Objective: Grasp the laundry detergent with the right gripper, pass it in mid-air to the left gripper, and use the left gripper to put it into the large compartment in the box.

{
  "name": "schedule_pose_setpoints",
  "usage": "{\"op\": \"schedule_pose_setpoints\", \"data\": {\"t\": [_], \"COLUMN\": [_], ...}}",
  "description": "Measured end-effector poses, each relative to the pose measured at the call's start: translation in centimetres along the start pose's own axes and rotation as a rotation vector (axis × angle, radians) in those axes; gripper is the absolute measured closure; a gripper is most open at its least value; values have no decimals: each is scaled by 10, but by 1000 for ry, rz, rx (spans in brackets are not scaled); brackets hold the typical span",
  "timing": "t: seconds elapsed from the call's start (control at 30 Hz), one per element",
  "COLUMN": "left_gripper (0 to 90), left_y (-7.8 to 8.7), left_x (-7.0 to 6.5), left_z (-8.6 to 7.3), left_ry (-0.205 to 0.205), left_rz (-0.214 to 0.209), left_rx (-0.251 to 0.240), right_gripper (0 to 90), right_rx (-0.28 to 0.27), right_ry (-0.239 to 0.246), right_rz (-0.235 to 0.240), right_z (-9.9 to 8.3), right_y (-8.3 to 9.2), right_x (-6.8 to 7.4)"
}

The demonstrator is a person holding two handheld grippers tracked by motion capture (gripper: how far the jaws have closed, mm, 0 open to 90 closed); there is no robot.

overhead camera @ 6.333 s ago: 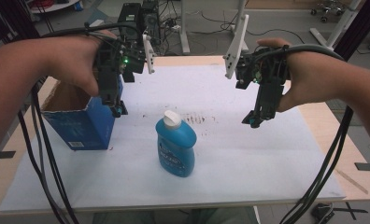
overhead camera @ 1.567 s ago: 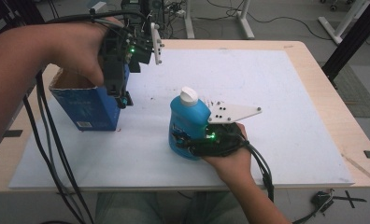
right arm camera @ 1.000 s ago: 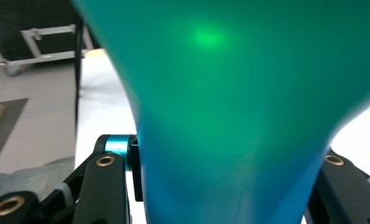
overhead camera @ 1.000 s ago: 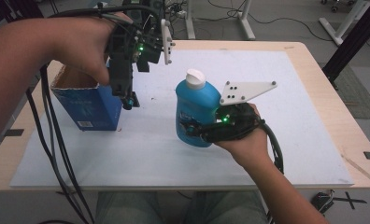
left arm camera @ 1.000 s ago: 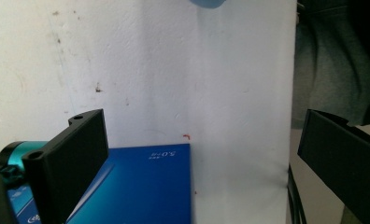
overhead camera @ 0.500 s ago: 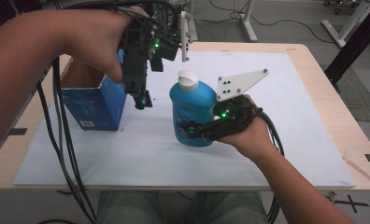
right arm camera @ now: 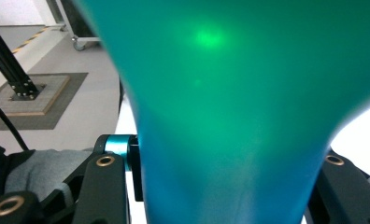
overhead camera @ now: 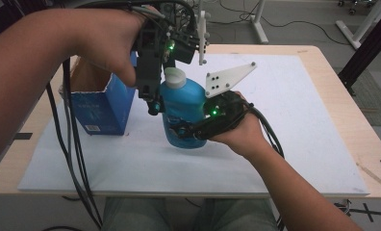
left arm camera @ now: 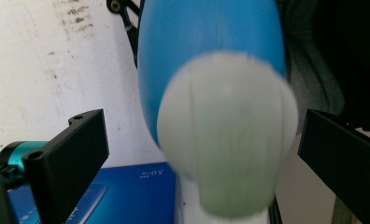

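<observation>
Right gripper around white-capped blue bottle

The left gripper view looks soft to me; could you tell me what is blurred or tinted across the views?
Left gripper view: the white cap is too near and out of focus. Right gripper view: the blue bottle is a blur with a green glow spot. High view: evenly lit, fairly sharp; green lights show on both devices.

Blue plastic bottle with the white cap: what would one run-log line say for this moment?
right gripper: shut on blue plastic bottle, lifted | left gripper: fingers open around white cap | open blue cardboard box: on table
</observation>
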State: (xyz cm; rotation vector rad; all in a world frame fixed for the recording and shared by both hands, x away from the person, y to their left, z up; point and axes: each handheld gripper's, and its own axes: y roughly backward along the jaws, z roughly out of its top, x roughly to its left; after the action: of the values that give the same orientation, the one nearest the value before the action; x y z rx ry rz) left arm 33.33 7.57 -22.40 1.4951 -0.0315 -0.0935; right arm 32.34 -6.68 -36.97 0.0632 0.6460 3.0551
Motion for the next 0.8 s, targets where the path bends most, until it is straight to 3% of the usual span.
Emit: {"op": "schedule_pose_setpoints", "data": {"t": [0.47, 0.8], "left_gripper": [18, 18], "left_y": [-6, -10], "left_x": [0, -2], "left_z": [8, 8], "left_ry": [-1, 25], "left_rz": [-1, 11], "left_rx": [38, 54], "right_gripper": [459, 459], "right_rx": [-12, -12], "right_ry": [-17, -22], "right_rz": [30, 29], "right_z": [11, 14], "right_y": [-14, -19], "right_x": [-5, -6]}}
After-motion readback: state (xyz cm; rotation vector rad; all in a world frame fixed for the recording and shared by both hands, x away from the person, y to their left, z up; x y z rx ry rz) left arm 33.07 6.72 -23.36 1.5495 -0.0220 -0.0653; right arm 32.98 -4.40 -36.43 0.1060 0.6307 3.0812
